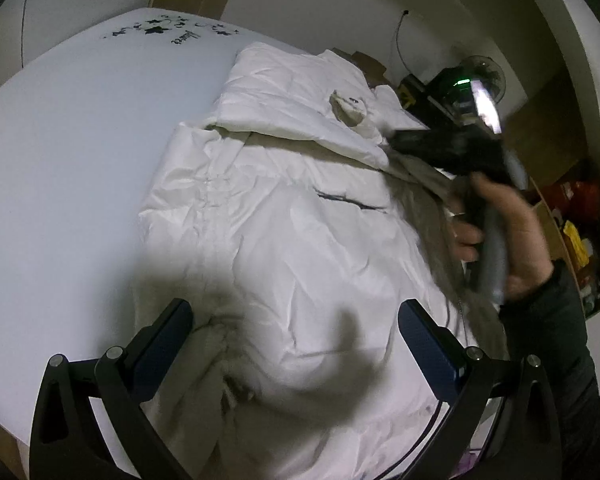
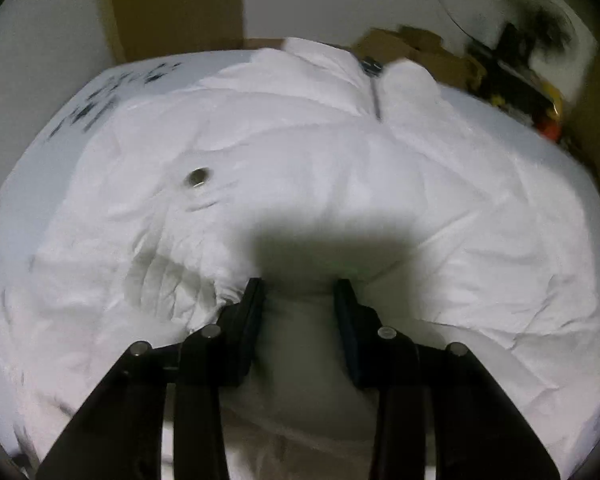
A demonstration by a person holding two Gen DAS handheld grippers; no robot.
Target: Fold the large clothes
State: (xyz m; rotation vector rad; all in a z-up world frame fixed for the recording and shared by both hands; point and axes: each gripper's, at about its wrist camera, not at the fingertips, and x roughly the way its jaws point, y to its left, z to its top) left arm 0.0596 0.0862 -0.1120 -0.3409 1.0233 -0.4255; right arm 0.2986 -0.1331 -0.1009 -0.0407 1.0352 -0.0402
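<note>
A white padded jacket (image 1: 284, 208) was seen spread over a white table (image 1: 68, 152), filling its right half in the left wrist view. One sleeve (image 1: 296, 92) was folded across the upper body of the jacket, with a beige cuff or label patch (image 1: 348, 108) lying on it. A dark pocket slit (image 1: 352, 202) was seen near the middle of the garment. Grey fur trim (image 1: 432, 216) was visible along the jacket's right edge, partly blurred. Black printed marks (image 1: 168, 30) were noted at the far end of the table.

The left gripper (image 1: 296, 344) was held above the near part of the jacket, its jaws spread wide with nothing between them; a shadow was cast on the fabric under it.

The right gripper (image 1: 428, 140) was seen at the right edge of the jacket in the left wrist view, blurred, gripped by the person's right hand (image 1: 512, 240). In the right wrist view the right gripper (image 2: 300, 292) was seen narrowed, its jaws closed on a bunched fold of the white jacket (image 2: 380, 168), with fabric filling the gap between the pads. A metal snap button (image 2: 199, 177) was visible on the jacket left of centre, and a zipper (image 2: 376, 100) ran down from the collar at the far side.

Cardboard boxes (image 2: 416, 52) and dark clutter (image 1: 580, 236) were seen beyond the table's right side.
</note>
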